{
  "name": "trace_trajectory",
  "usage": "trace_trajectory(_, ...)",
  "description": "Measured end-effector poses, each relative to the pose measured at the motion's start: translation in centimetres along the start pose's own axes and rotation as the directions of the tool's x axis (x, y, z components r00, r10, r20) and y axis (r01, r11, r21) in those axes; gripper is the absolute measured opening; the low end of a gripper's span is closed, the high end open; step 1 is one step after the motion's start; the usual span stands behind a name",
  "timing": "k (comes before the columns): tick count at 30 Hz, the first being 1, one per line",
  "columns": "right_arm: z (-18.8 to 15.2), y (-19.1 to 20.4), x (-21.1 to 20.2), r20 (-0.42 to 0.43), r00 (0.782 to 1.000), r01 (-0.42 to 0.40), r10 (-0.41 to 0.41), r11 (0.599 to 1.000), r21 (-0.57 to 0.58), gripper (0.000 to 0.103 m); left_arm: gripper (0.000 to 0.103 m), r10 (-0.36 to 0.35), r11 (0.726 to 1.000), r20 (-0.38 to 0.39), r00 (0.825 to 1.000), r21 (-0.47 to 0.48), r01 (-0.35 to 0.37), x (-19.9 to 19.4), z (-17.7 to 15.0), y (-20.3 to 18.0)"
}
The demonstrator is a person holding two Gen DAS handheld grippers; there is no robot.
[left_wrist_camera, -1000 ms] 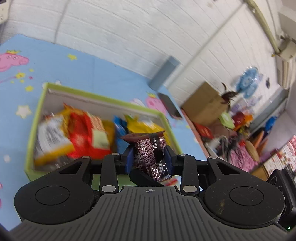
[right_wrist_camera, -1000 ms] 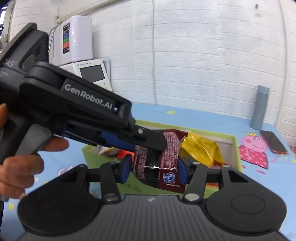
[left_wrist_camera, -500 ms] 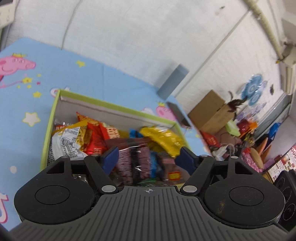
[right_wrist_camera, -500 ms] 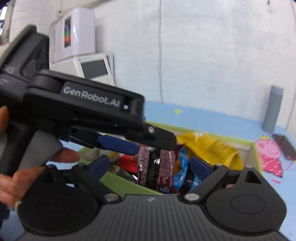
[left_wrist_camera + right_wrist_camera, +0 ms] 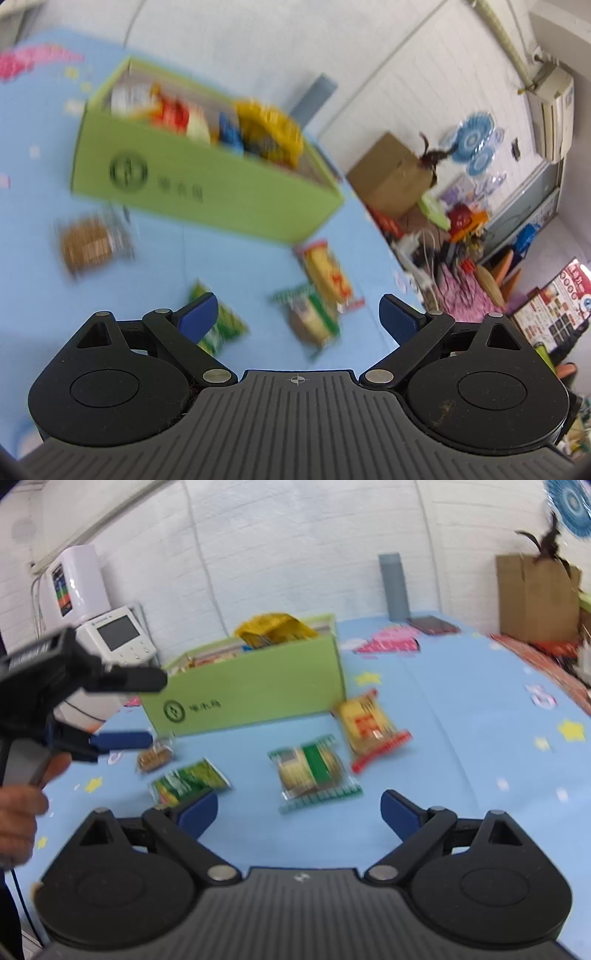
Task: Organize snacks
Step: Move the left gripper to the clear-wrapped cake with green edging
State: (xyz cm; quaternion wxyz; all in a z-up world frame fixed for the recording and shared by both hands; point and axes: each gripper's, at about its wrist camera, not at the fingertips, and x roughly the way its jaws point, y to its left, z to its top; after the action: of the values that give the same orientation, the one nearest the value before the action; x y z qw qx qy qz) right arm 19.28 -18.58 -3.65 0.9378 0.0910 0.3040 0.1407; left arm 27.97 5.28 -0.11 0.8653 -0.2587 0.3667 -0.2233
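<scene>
A green box (image 5: 207,184) (image 5: 255,686) full of snack packs stands on the blue mat. Loose packs lie in front of it: a yellow-red cracker pack (image 5: 369,727) (image 5: 328,269), a green-edged biscuit pack (image 5: 314,771) (image 5: 314,317), a green pack (image 5: 188,782) (image 5: 218,328) and a small brown cookie pack (image 5: 155,757) (image 5: 88,243). My left gripper (image 5: 297,319) is open and empty above the mat; it also shows at the left of the right wrist view (image 5: 122,712). My right gripper (image 5: 299,812) is open and empty, near the biscuit pack.
A grey bottle (image 5: 395,587) and a phone (image 5: 432,624) sit at the mat's far edge by the white brick wall. A cardboard box (image 5: 535,598) and clutter (image 5: 461,236) are on the right. White appliances (image 5: 96,616) stand behind the green box.
Both grippers let go of the dark chocolate packs over the box, opened wide and pulled back from it. They are now over the loose packs on the mat.
</scene>
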Motion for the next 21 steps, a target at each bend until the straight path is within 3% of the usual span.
trace_trajectory(4,-1.0,-1.0,-0.2,-0.013,1.000,0.005,-0.005,1.000,0.003,0.093,0.082,-0.009,0.999,-0.067,0.998,-0.035,0.007,1.9,-1.1,-0.3)
trace_trajectory(12,2.3,0.7,4.8,-0.055,0.998,-0.037,0.026,0.977,-0.209,0.093,0.074,-0.010,1.000,-0.165,0.986,0.000,0.010,7.9,3.2,-2.0)
trace_trajectory(15,2.6,1.1,6.6,-0.085,0.996,-0.049,0.028,0.964,-0.260,0.092,0.061,-0.002,1.000,-0.202,0.979,-0.001,0.002,10.1,4.1,-1.7)
trace_trajectory(17,2.7,1.4,7.3,-0.103,0.994,-0.071,0.044,0.959,-0.276,0.085,0.052,0.000,1.000,-0.232,0.973,0.012,0.003,11.4,4.3,-1.7)
trace_trajectory(21,2.5,2.1,8.1,-0.127,0.991,-0.080,0.044,0.950,-0.302,0.081,0.039,0.050,0.998,-0.251,0.967,0.060,-0.036,12.1,3.7,-1.8)
